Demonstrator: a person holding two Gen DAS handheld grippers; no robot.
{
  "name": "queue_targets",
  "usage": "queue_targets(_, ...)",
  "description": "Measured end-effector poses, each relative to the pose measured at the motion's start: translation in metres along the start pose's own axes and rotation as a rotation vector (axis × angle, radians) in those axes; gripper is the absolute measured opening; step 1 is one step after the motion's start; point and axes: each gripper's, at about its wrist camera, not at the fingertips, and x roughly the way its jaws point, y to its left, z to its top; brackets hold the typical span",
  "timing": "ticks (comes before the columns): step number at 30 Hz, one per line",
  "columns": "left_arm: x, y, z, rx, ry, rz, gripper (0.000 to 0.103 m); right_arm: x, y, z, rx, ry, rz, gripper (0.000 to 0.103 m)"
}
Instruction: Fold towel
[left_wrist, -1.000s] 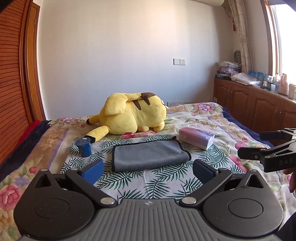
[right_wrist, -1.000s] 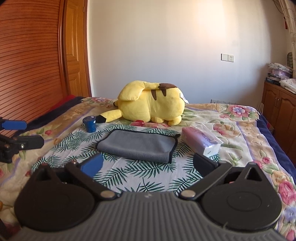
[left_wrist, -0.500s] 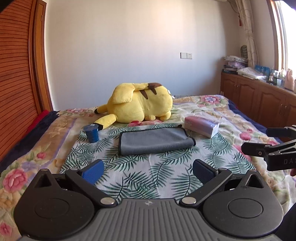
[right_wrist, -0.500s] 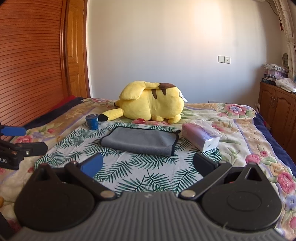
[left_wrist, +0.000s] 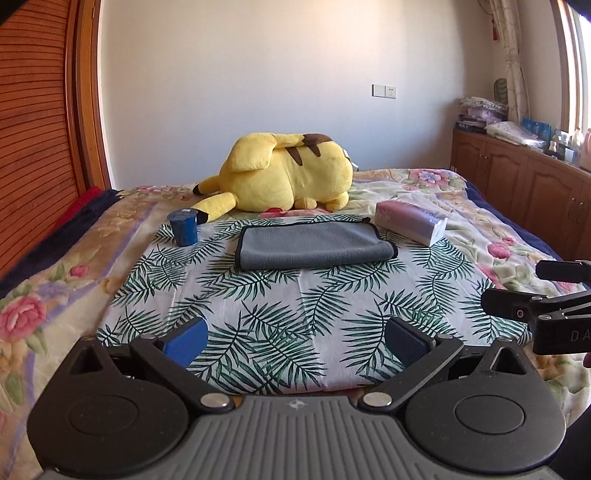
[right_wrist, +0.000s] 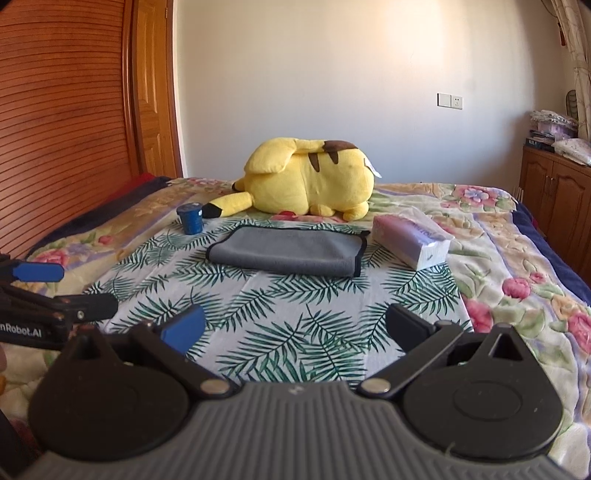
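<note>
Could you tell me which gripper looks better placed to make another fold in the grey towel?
Neither clearly. The towel lies already folded, centred ahead of both open grippers, left and right, both well short of it. Judging loosely, the right sits nearer the black-edged end, so perhaps right.

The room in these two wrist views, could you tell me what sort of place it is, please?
Most likely a home bedroom: a bed with floral bedding holds a yellow plush toy, and wooden cabinets line the window wall. The grey towel lies on the bed.
</note>
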Motion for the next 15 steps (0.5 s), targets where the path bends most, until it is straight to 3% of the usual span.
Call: queue_targets(15,0.013,0.008,-0.014,0.029,-0.007,0.025,0.087,0.009,-0.003,-0.010,0.007,0.009,-0.017,0.103)
